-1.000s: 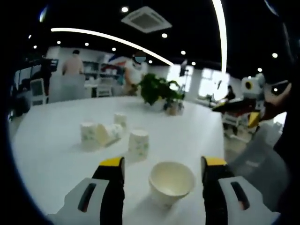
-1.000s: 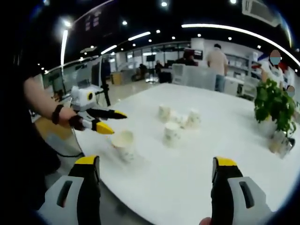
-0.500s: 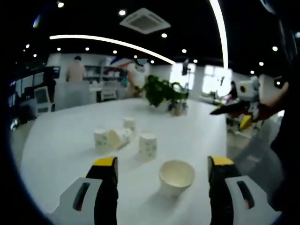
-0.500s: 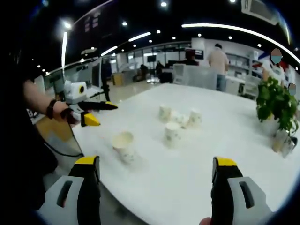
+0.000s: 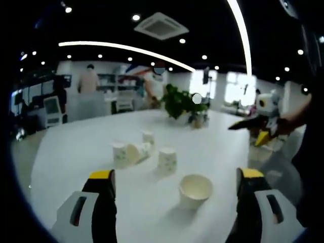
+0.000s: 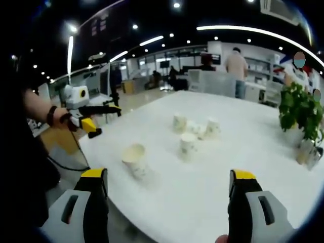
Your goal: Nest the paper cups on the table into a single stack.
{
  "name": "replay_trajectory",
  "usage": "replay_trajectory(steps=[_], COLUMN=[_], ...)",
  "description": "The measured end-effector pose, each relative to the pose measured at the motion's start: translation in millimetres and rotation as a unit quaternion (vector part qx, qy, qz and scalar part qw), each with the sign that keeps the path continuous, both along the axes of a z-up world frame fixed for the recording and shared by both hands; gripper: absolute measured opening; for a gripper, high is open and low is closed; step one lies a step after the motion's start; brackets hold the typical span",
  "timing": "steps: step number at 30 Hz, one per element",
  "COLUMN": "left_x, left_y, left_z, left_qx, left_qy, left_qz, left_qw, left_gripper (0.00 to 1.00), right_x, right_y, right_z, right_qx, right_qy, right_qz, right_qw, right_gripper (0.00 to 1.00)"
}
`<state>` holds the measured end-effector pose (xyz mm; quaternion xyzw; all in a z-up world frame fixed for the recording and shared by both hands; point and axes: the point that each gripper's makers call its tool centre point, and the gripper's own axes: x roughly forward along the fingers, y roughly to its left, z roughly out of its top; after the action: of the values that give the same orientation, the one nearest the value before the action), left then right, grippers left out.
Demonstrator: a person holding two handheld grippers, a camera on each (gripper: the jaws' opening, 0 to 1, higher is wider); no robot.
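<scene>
Pulling back, your left gripper (image 5: pixel 174 202) now sits farther from the upright cup (image 5: pixel 196 191), which a second ago stood right between its jaws and now stands ahead of the tips, in the lower middle of the left gripper view. Both jaws are spread wide and hold nothing. Your right gripper (image 6: pixel 167 195) is likewise spread and empty, low in its own frame over the white table (image 6: pixel 212 197).

From there outward: the upright cup stands mouth up, its long axis vertical, slightly right of centre between the left jaws. Beyond it, toward mid-frame, an inverted cup (image 5: pixel 167 159) stands alone; further left, a small cluster of cups (image 5: pixel 130 151) includes one lying on its side. A potted plant (image 5: pixel 183 104) sits at the far edge.

Your left gripper looks nearer the upright cup than the right, so it seems the natural one to reach straight ahead.
</scene>
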<state>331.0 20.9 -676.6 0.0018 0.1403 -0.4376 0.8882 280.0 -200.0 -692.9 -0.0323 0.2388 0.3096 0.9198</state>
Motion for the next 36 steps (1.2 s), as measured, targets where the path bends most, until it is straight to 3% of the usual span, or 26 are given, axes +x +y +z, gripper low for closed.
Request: replay_trajectory(steps=[6, 17, 28, 31, 36], left_x=[6.9, 12.2, 20.1, 20.0, 22.3], left_y=[7, 13, 13, 13, 15], left_z=[11.7, 5.5, 7.6, 1.5, 5.1], left_qx=[-0.018, -0.007, -0.011, 0.001, 0.003], left_qy=[-0.004, 0.012, 0.006, 0.024, 0.012], left_qz=[0.015, 0.019, 0.033, 0.032, 0.039], left_qw=[0.9997, 0.9997, 0.9994, 0.9992, 0.9992], left_gripper=[0.99, 0.99, 0.99, 0.99, 0.99], right_x=[2, 15, 72, 87, 109], right_y=[-2, -6, 2, 7, 20], right_z=[-1.0, -6.9, -13.6, -22.3, -36.5], right_qx=[0.003, -0.012, -0.028, -0.038, -0.054], right_qy=[-0.001, 0.002, -0.015, -0.012, -0.008], right_qz=[-0.004, 0.001, 0.031, 0.046, 0.08], right_qw=[1.0, 0.9999, 0.999, 0.9982, 0.9952], right_gripper=[0.98, 0.98, 0.94, 0.91, 0.87])
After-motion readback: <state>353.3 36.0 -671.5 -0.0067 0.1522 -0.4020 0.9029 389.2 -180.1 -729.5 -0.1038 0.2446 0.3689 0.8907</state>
